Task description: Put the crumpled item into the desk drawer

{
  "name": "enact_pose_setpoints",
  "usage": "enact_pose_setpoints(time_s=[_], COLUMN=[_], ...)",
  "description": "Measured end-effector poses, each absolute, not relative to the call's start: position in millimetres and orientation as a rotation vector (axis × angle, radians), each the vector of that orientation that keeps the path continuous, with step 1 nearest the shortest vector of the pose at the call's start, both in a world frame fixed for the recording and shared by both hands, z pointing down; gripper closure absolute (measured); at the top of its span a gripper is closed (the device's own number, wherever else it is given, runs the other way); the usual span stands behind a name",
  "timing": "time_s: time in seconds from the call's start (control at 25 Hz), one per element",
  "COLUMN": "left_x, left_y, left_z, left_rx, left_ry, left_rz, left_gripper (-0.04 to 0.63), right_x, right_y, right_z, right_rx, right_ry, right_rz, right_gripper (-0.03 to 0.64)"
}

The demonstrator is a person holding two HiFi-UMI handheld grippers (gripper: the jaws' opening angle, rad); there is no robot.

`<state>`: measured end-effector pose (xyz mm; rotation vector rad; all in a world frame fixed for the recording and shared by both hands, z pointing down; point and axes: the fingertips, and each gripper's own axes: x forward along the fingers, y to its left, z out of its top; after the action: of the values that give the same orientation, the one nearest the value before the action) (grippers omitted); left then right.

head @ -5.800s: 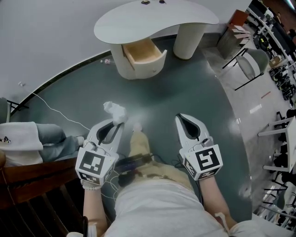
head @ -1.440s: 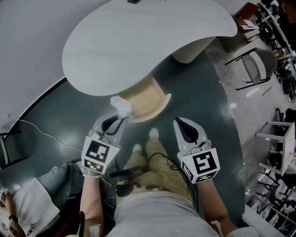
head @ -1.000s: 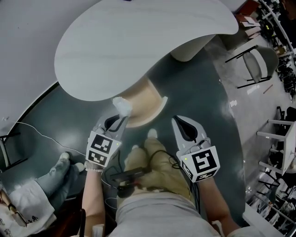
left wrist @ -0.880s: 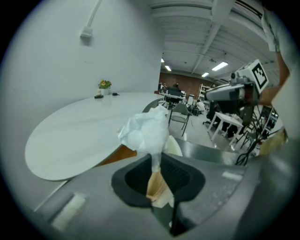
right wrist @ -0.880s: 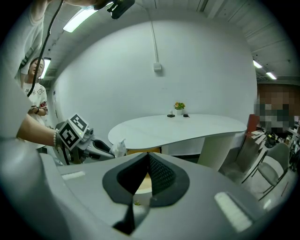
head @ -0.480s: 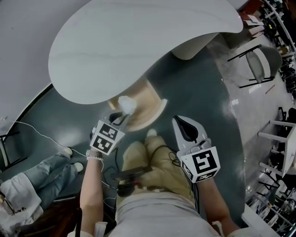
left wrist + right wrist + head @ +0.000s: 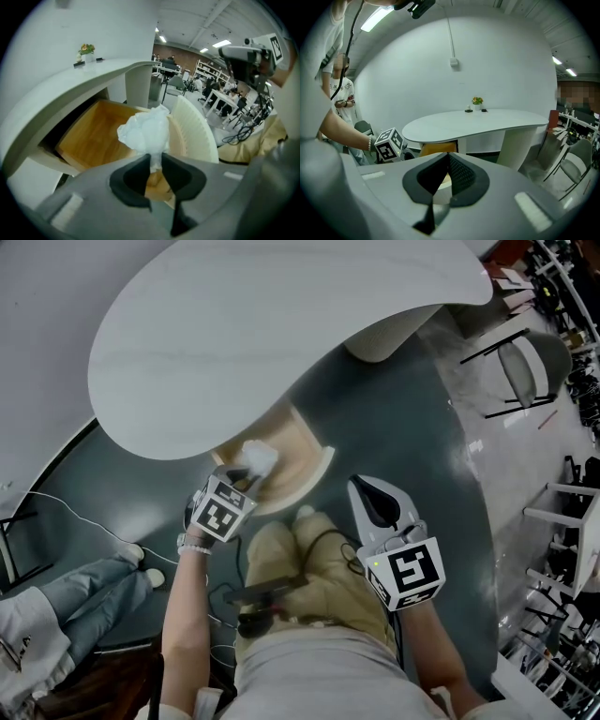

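Observation:
The crumpled white paper [image 7: 257, 457] sits between the tips of my left gripper [image 7: 242, 474], right above the open wooden drawer [image 7: 289, 439] under the white desk [image 7: 281, 324]. In the left gripper view the paper [image 7: 145, 131] fills the narrow gap of the left gripper [image 7: 155, 161]; its jaws have just been opening, and the paper still touches both tips. The drawer's wooden floor [image 7: 93, 136] lies below it. My right gripper [image 7: 367, 486] hangs shut and empty to the right, over my knees. In the right gripper view the right gripper [image 7: 449, 157] faces the desk [image 7: 473, 122].
The drawer's white ribbed front [image 7: 192, 126] curves just right of the paper. A thick desk leg [image 7: 384, 338] stands behind. A chair [image 7: 520, 371] is far right. A person's legs [image 7: 84, 587] and a cable [image 7: 37, 498] lie at the left. A small plant [image 7: 476, 101] tops the desk.
My left gripper has dropped and tipped downward, carrying the paper from the drawer's front edge to over its inside. The right gripper has sunk slightly.

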<state>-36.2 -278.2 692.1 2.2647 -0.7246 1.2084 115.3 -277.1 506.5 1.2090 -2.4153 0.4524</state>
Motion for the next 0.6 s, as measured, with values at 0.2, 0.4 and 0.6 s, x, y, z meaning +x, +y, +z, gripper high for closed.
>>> enact_pose_setpoints(time_s=[0.2, 0.4, 0.6], left_x=[-32.5, -34.7, -42.7], left_y=[-280.4, -285.4, -291.6], left_z=[699.2, 695.5, 669.4], left_rx=[2.240, 2.249, 2.286], left_ry=[-0.718, -0.748, -0.858], left_rz=[1.213, 1.210, 1.167], left_gripper=[0.492, 0.483, 0.585], right_x=[118.3, 116.5, 115.2], right_y=[-278.0, -276.3, -269.7], right_z=[508.7, 508.4, 497.5], right_rx=[1.205, 1.199, 1.205], right_ry=[-2.415, -2.428, -2.437], right_rz=[0.451, 0.439, 0.442], right_gripper=[0.612, 0.612, 0.612])
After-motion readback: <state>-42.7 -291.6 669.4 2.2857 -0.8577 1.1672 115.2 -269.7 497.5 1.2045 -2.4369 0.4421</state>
